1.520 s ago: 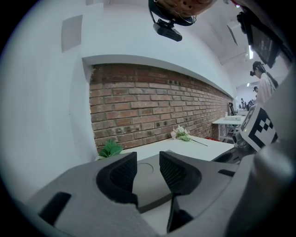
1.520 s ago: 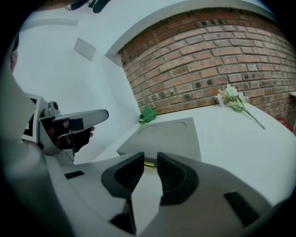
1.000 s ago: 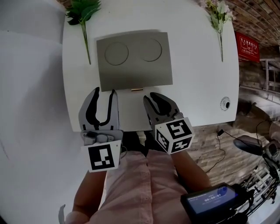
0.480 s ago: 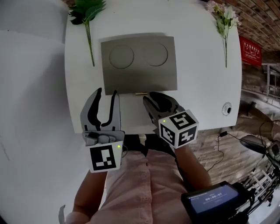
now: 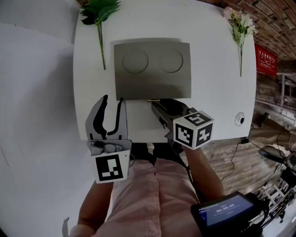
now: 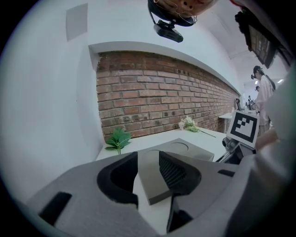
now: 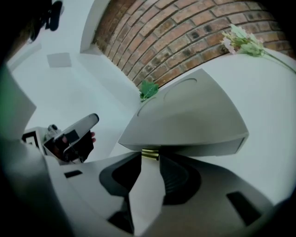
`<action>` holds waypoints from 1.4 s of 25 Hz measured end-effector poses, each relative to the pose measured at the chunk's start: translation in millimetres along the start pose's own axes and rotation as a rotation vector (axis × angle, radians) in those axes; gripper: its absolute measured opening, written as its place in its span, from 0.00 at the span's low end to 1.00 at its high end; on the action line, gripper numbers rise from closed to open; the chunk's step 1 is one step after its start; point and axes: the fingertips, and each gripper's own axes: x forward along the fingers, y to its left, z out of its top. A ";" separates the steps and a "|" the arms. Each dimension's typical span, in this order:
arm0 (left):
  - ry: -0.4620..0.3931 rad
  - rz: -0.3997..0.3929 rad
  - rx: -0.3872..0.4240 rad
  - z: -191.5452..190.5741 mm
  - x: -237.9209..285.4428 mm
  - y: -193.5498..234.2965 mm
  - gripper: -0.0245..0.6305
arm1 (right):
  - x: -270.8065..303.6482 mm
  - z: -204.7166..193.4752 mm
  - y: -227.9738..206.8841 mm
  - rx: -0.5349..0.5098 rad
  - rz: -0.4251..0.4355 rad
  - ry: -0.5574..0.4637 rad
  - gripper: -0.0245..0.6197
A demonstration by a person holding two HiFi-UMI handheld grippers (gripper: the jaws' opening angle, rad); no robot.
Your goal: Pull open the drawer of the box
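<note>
A flat grey box (image 5: 152, 69) with two round recesses on top lies on the white table (image 5: 212, 88). Its small gold drawer handle (image 5: 154, 100) sits at the near front face, and the drawer looks closed. My right gripper (image 5: 157, 104) points at that handle. In the right gripper view the handle (image 7: 149, 154) lies just at the tips of the right gripper (image 7: 149, 161), whose jaws have just been opening and stand apart without pressing on it. My left gripper (image 5: 112, 99) hovers open to the left of the box front; the box corner (image 6: 155, 183) shows between its jaws.
A green leafy sprig (image 5: 99, 14) lies at the table's far left and a flower sprig (image 5: 240, 28) at the far right. A round fitting (image 5: 239, 120) sits near the table's right edge. A brick wall (image 6: 162, 97) stands behind the table.
The right gripper has moved forward to the box's gold handle and rolled, and its jaws have spread wider. The left gripper has stayed where it was.
</note>
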 end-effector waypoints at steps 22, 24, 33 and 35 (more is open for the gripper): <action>-0.039 0.045 0.015 24.0 -26.4 6.7 0.26 | -6.9 -2.3 -1.7 0.231 0.071 -0.024 0.12; -0.039 0.046 0.016 22.8 -28.4 5.1 0.26 | -7.4 -5.8 -0.6 0.228 0.072 -0.022 0.11; -0.048 0.049 0.022 25.6 -34.6 -5.0 0.26 | -14.9 -16.7 1.5 0.210 0.067 -0.016 0.11; -0.053 0.048 0.023 26.4 -35.8 -7.8 0.26 | -16.8 -19.4 2.2 0.205 0.066 -0.016 0.11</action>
